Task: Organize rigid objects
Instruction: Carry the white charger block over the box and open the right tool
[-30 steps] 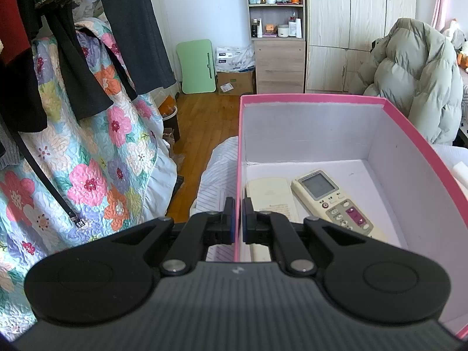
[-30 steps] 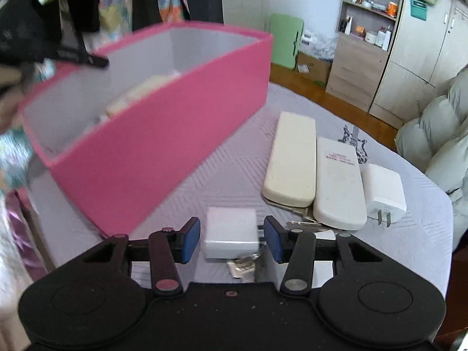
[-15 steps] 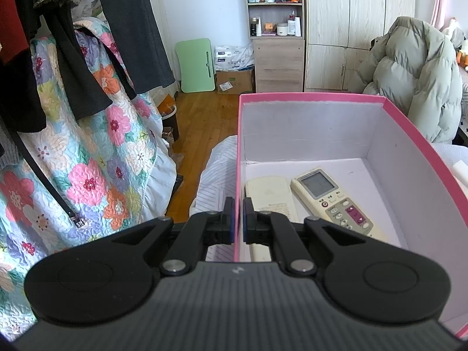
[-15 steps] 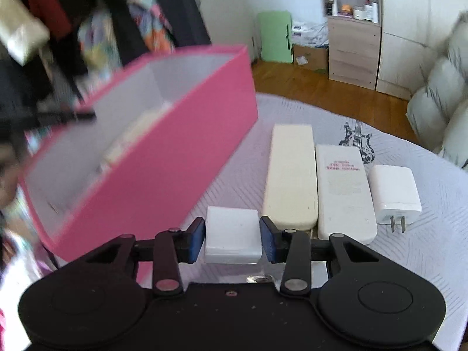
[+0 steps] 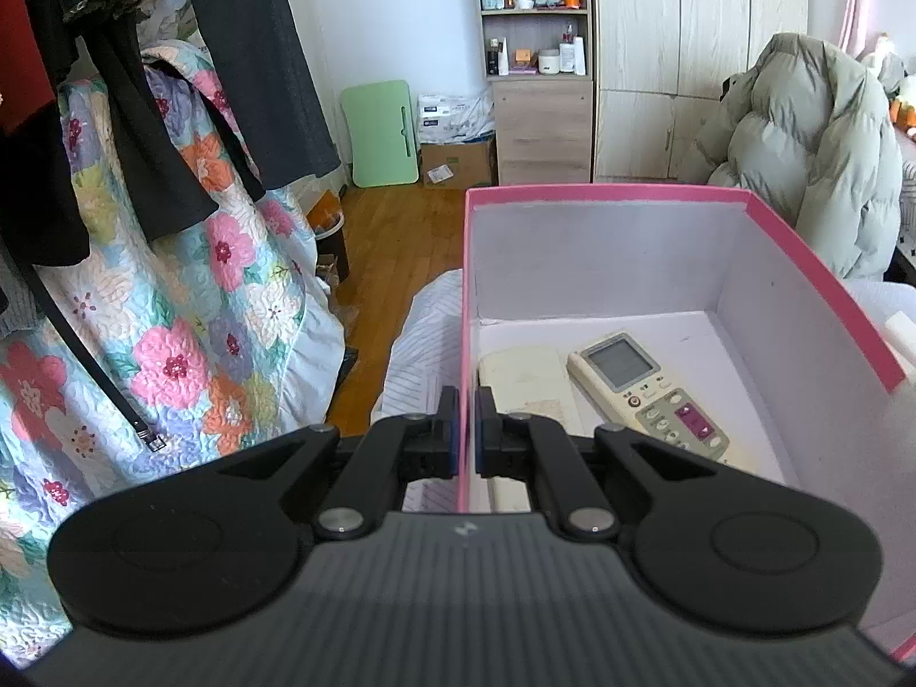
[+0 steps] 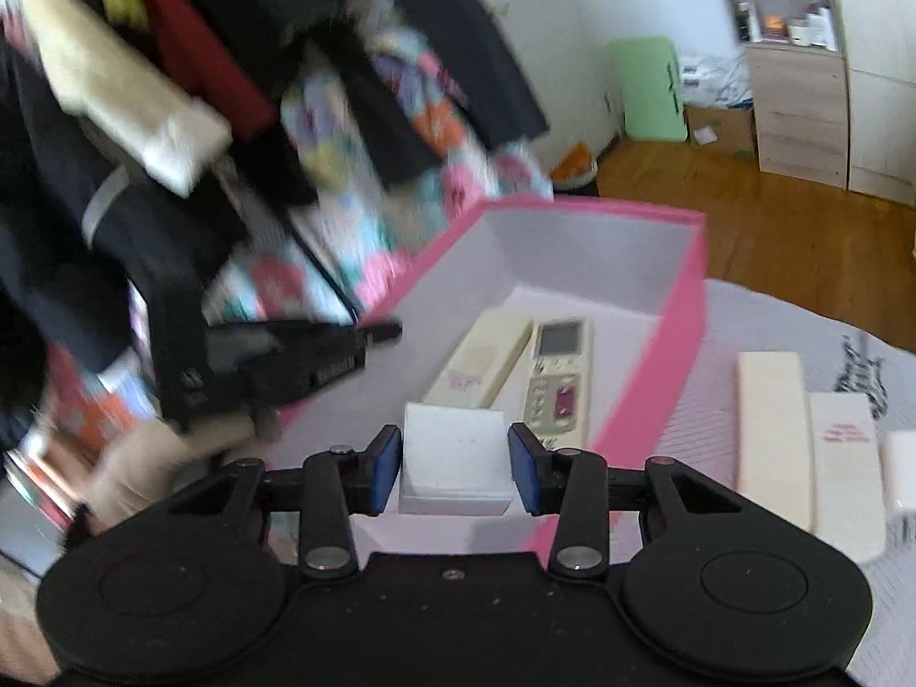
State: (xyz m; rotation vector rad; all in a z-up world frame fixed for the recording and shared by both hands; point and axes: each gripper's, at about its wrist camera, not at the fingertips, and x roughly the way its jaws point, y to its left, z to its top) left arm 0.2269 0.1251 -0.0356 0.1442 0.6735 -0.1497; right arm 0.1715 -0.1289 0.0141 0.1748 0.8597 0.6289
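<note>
The left gripper (image 5: 466,435) has its two fingers pressed onto the near left wall of the pink box (image 5: 813,263), one finger outside and one inside, so it pinches the cardboard. Inside the box lie two remotes side by side: a cream remote (image 5: 526,383) lying face down, with faint pink print that is too small to read, and a buttoned remote (image 5: 647,395) with a grey screen, a red round button and a magenta key panel; no brand can be made out on it. The right wrist view looks down into the same box from the other side and shows the right gripper (image 6: 455,464) closed on a white block (image 6: 455,469) by its two side faces, held over the near end of the box just in front of the remotes. Only this view shows what waits outside the box on the grey patterned tablecloth (image 6: 715,418): a plain cream bar (image 6: 770,429), a white bar (image 6: 844,469) with small red lettering too blurred to read, and the edge of a white charger (image 6: 901,469). The left wrist view alone shows the green folded table (image 5: 382,134), the shelf of bottles (image 5: 535,28) and the grey puffer coat (image 5: 813,149).
</note>
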